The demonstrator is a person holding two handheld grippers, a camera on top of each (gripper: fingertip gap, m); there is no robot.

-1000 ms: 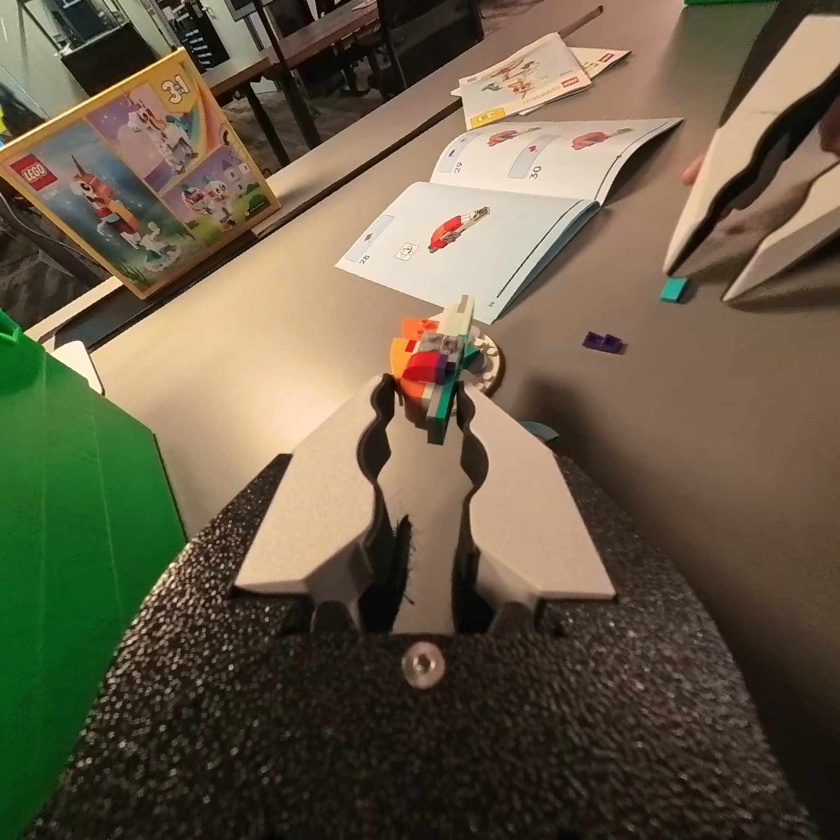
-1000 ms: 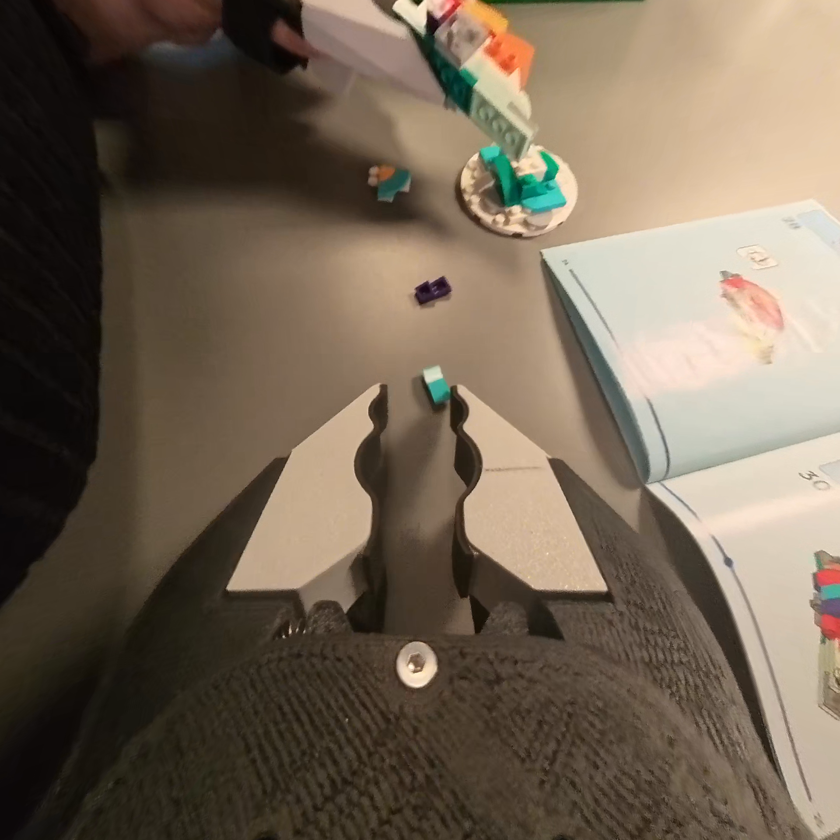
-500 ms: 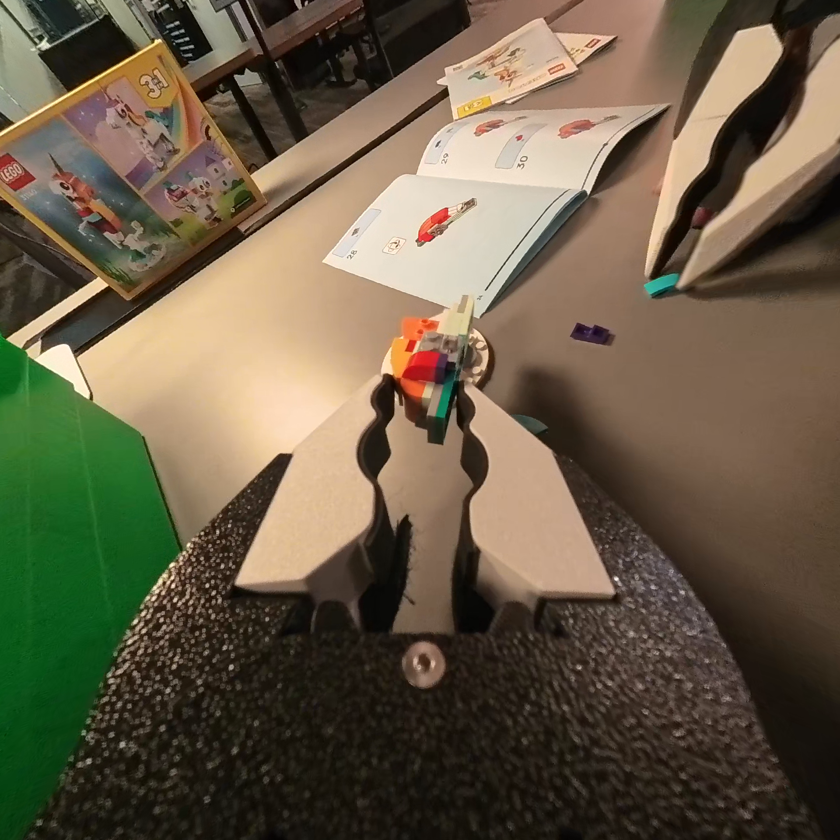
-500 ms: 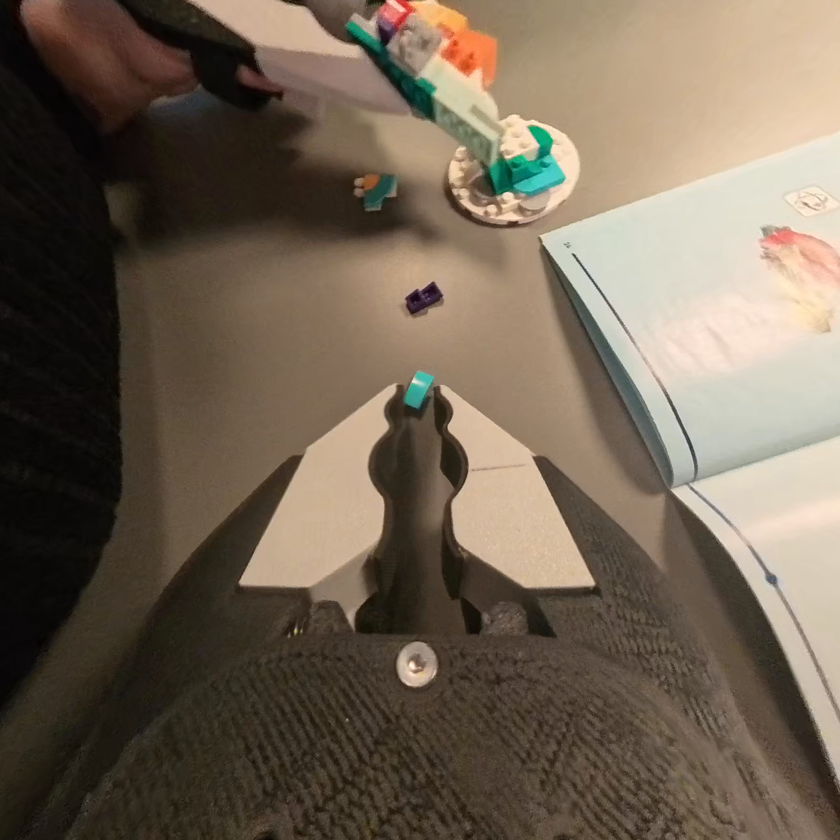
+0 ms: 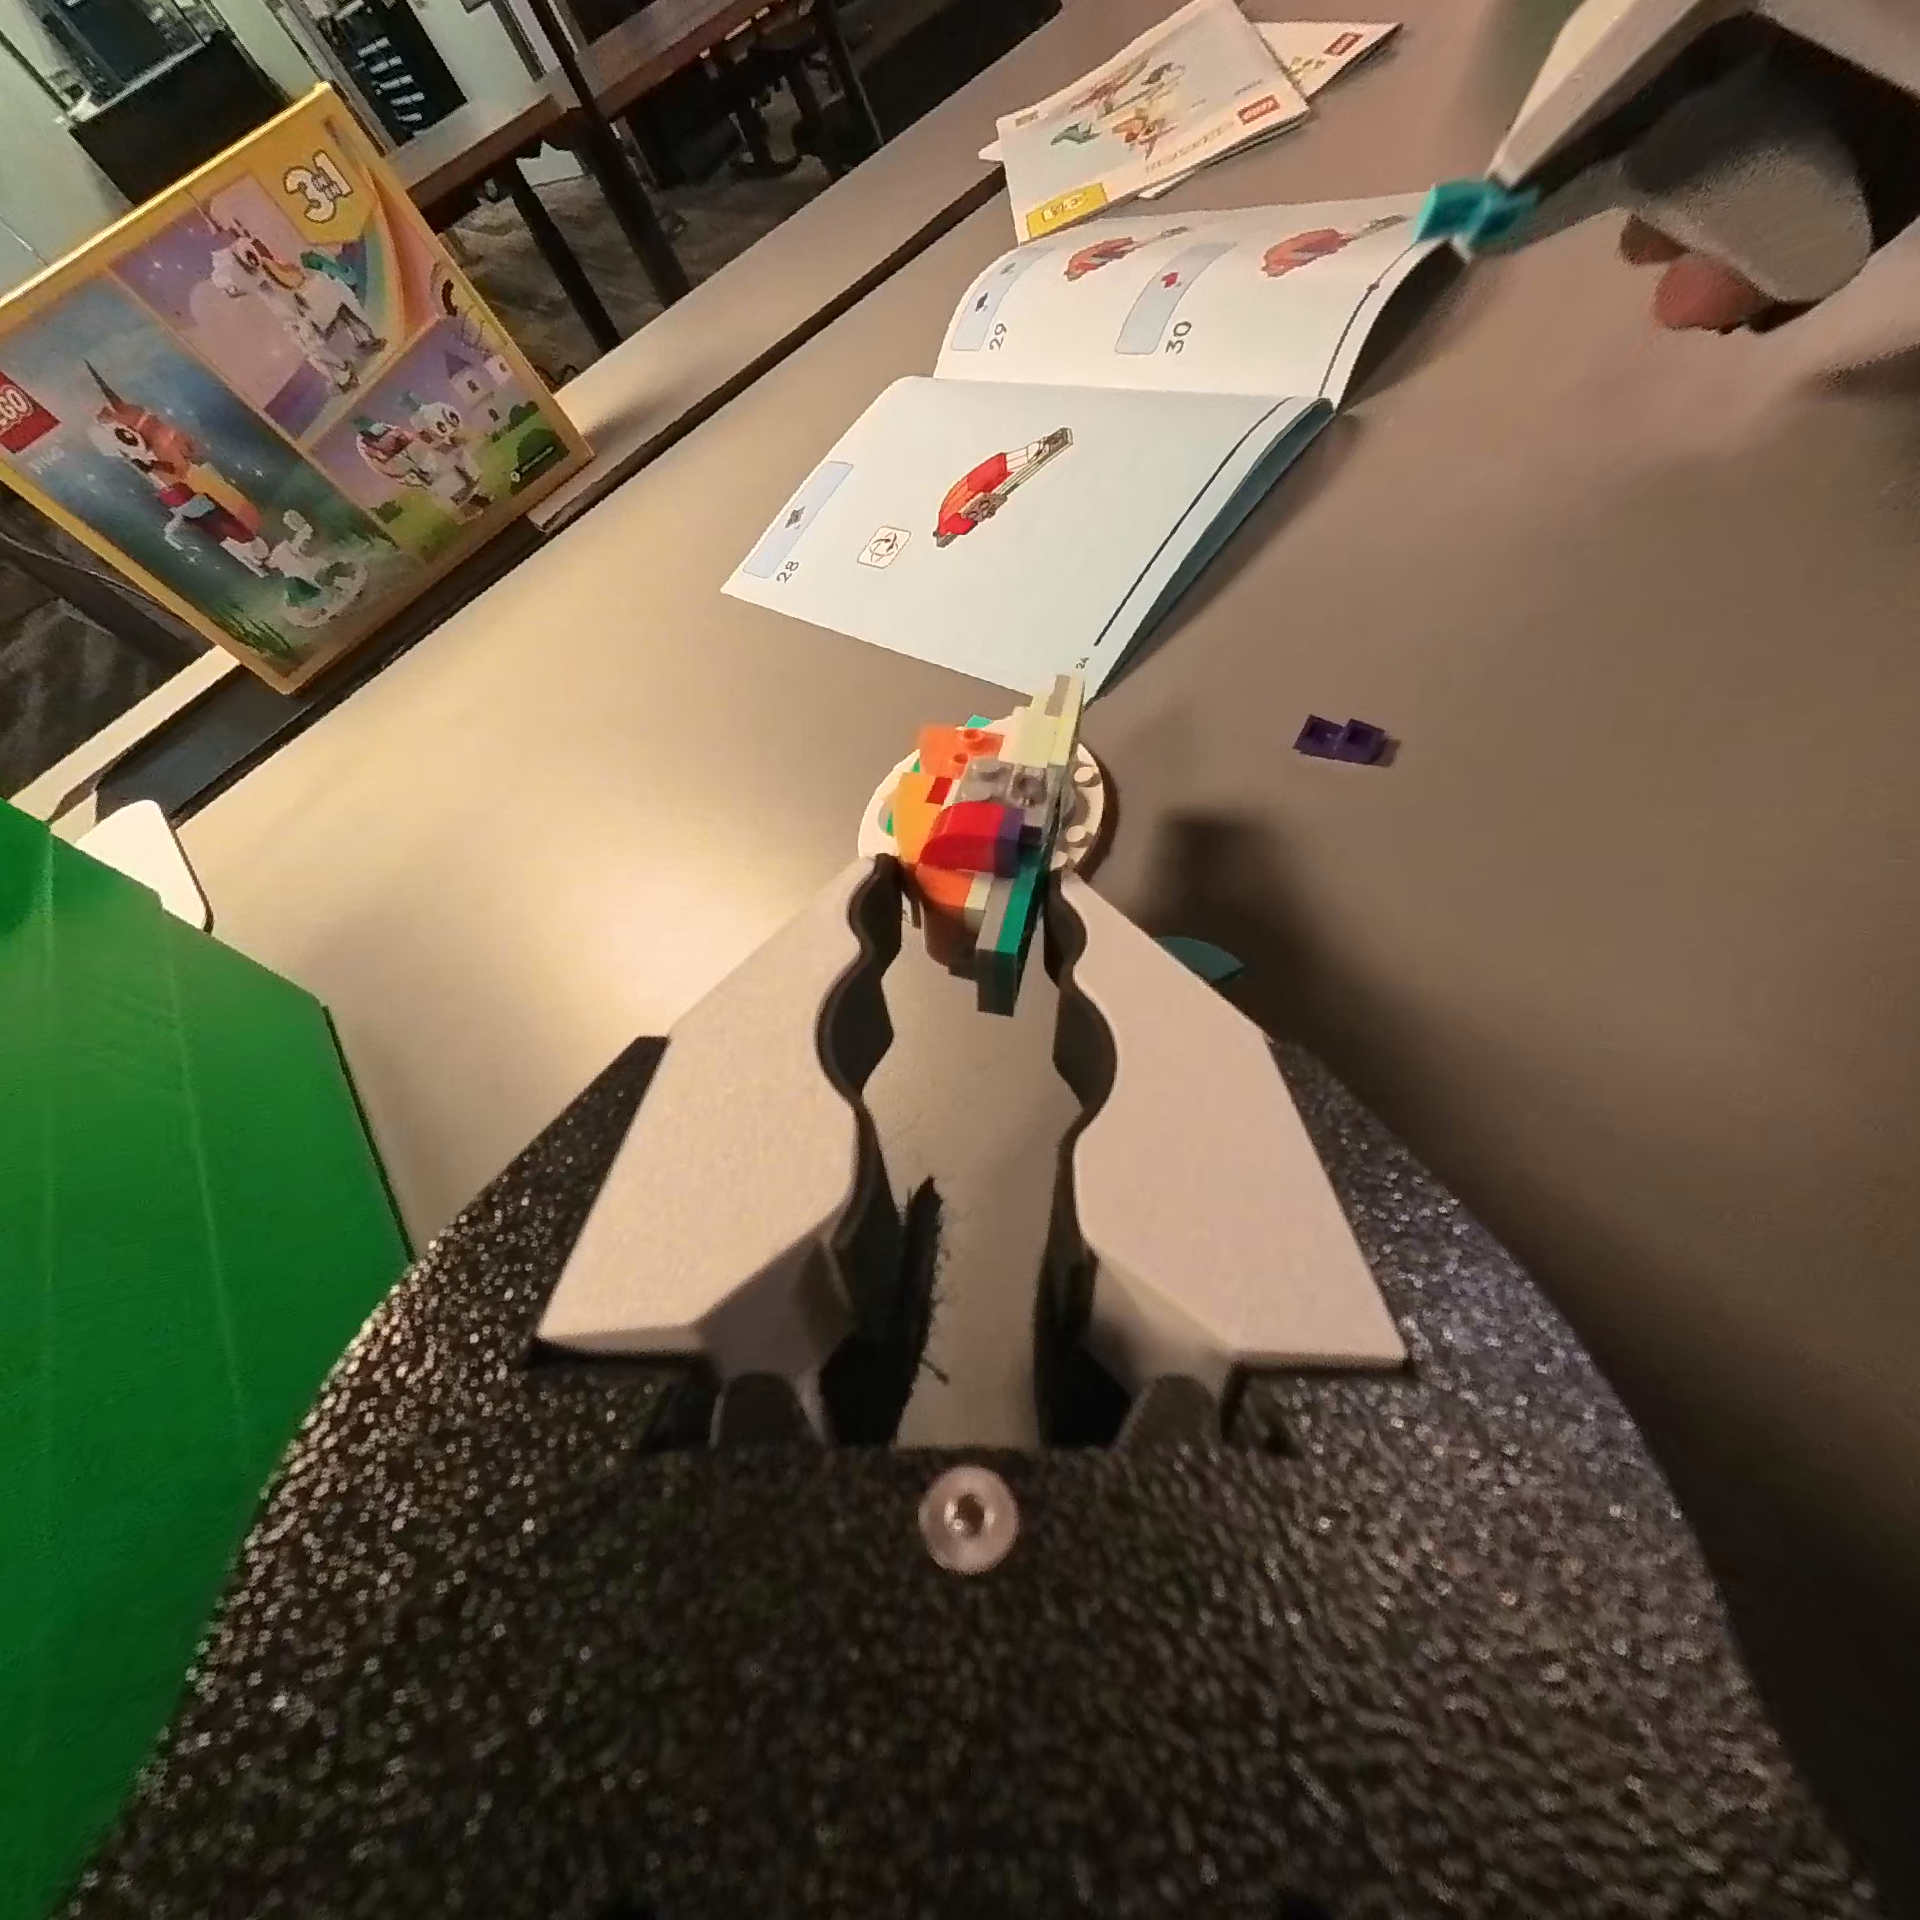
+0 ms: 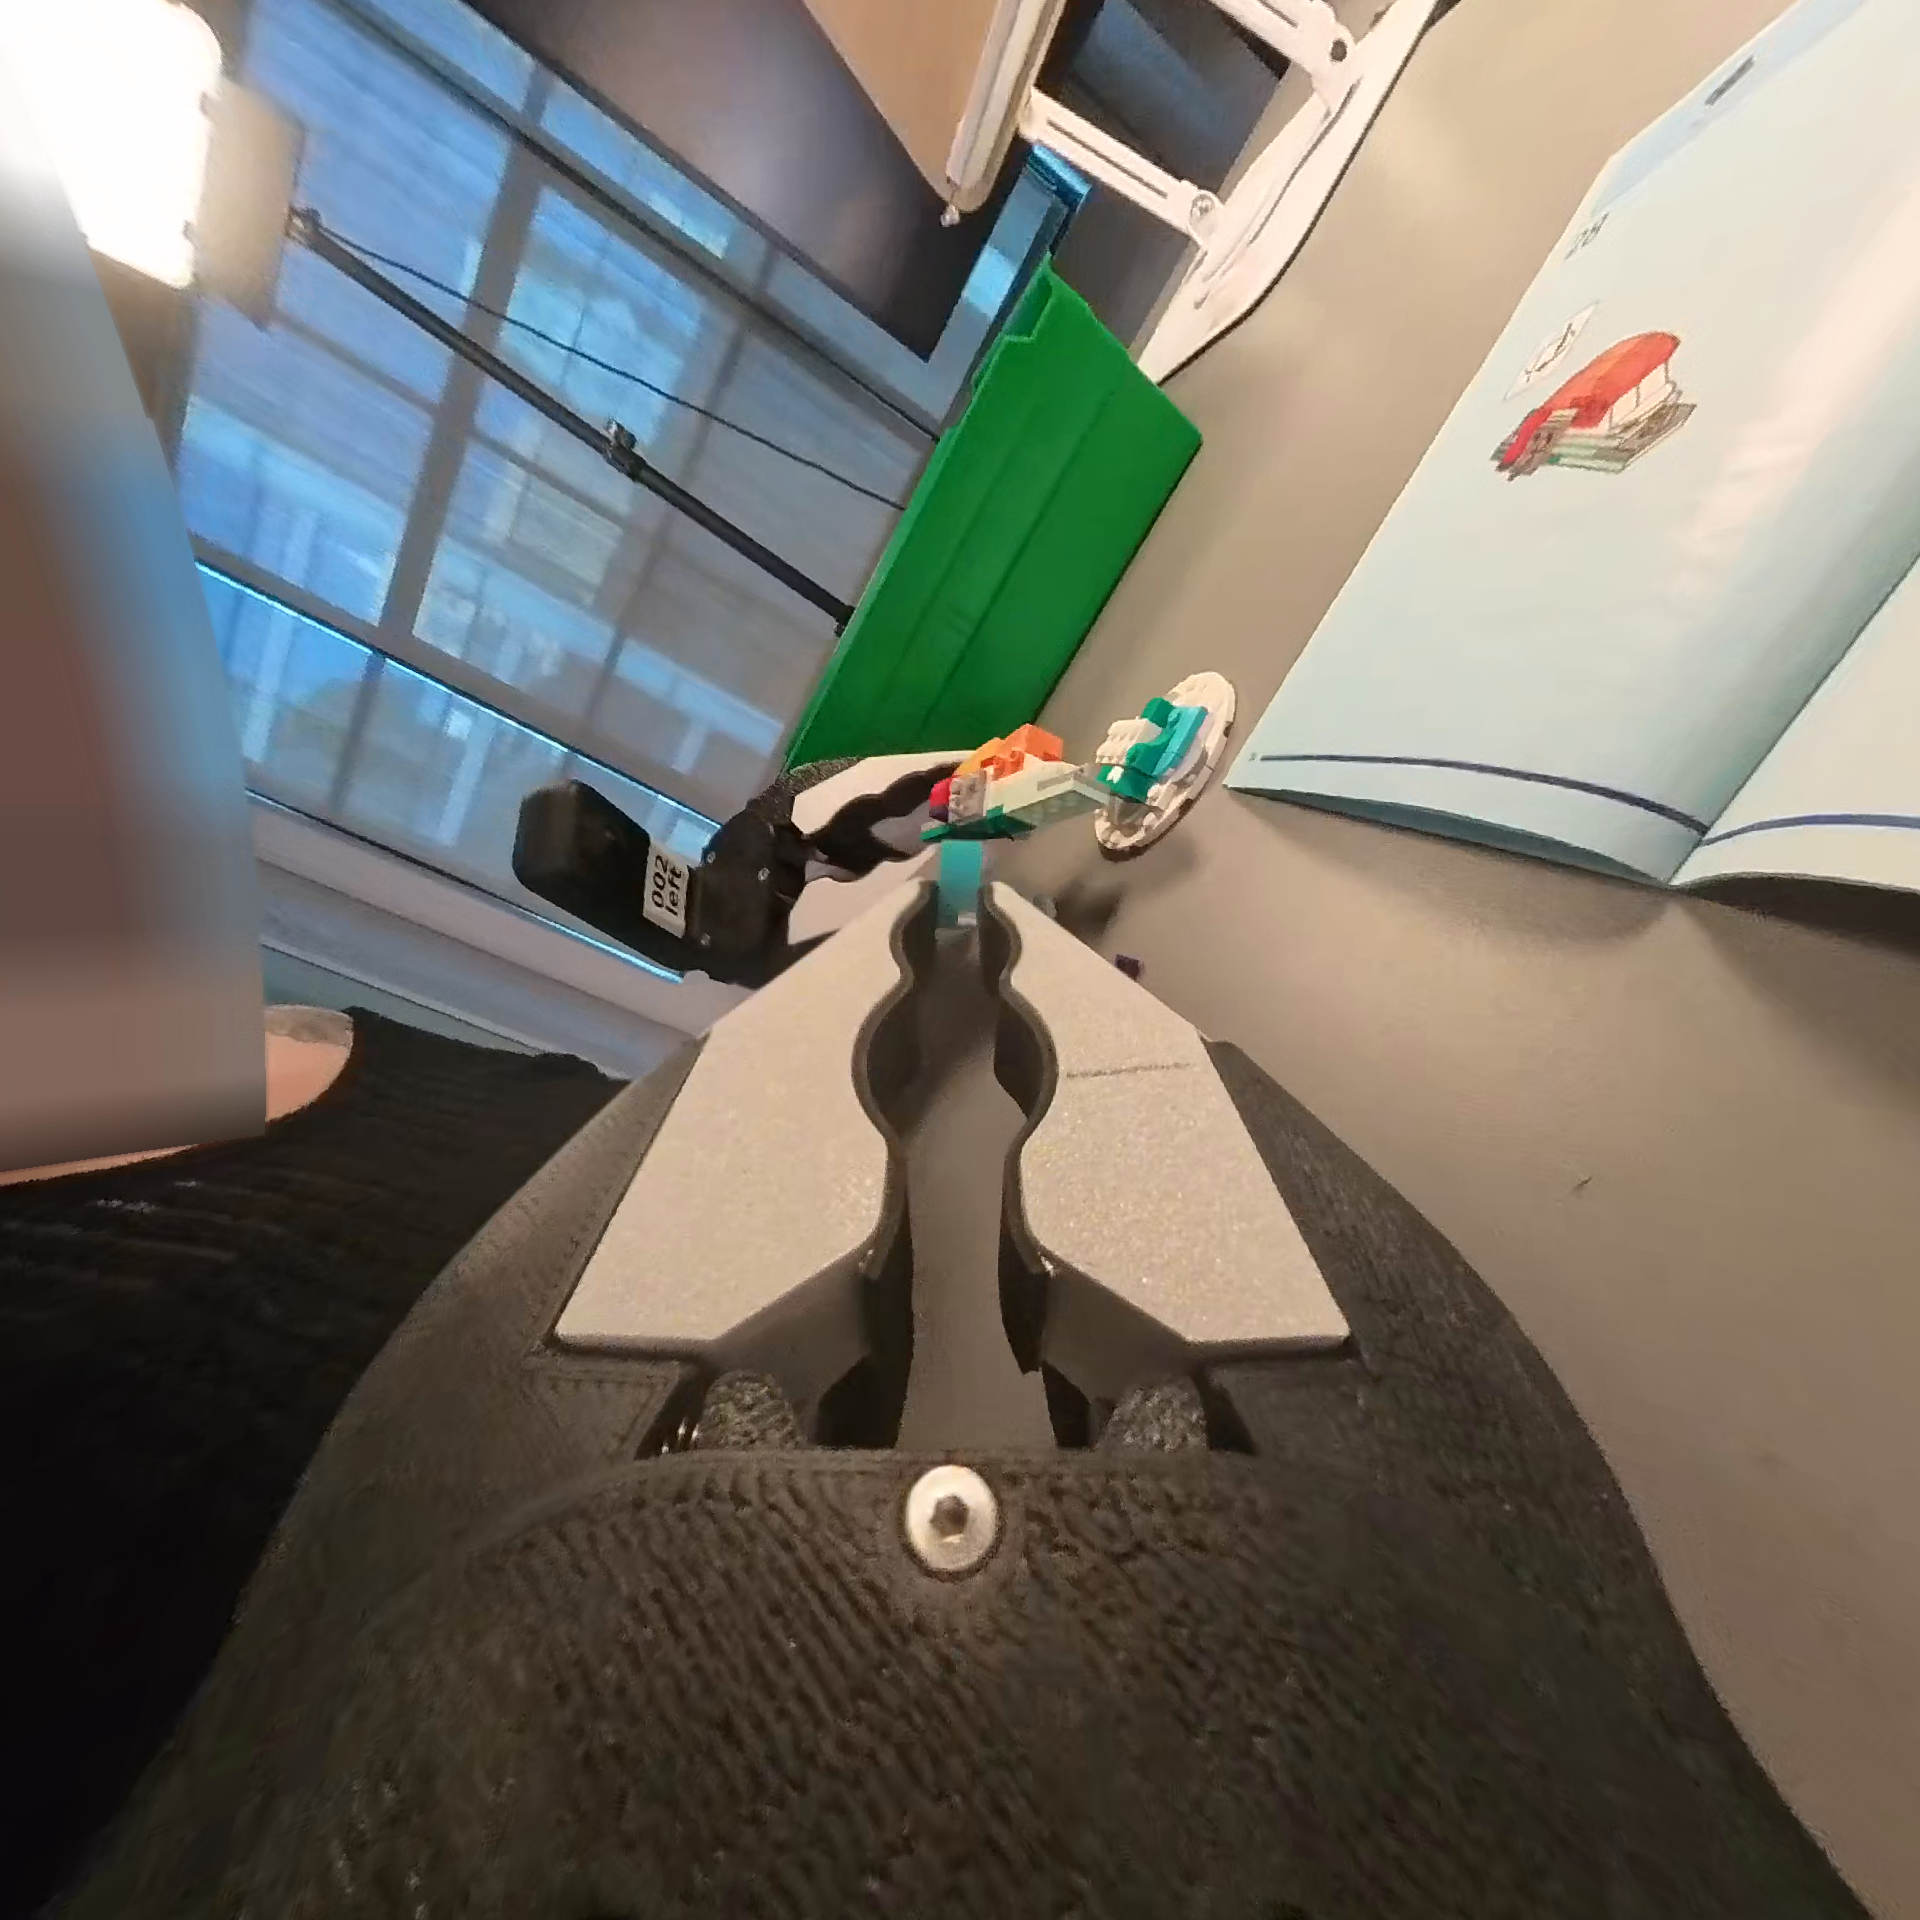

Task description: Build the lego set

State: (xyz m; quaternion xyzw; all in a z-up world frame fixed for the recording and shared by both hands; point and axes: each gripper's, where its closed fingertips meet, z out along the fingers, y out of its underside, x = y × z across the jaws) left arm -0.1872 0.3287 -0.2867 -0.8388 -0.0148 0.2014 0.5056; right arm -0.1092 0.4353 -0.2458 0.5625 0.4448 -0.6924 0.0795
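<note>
My left gripper (image 5: 971, 894) is shut on a small multi-coloured lego assembly (image 5: 987, 831) of red, orange, grey and teal bricks, held above the table. A round white base (image 5: 1086, 821) lies just behind it. My right gripper (image 6: 956, 909) is shut on a small teal piece (image 6: 958, 878) and holds it in the air, just under the assembly (image 6: 1003, 795). The right wrist view is rolled sideways. The teal piece (image 5: 1470, 213) also shows in the left wrist view, at the right gripper's tip, top right.
An open instruction booklet (image 5: 1039, 499) lies beyond the base, with more leaflets (image 5: 1143, 135) behind. A lego box (image 5: 239, 416) stands far left. A green bin (image 5: 156, 1195) is at the left. A purple piece (image 5: 1340, 740) and a teal piece (image 5: 1205, 956) lie on the grey table. There is about 15 cm between the tips of the two grippers.
My right gripper has shut on the teal piece, lifted it off the table and rolled sideways towards the assembly. My left gripper keeps holding the assembly in about the same place.
</note>
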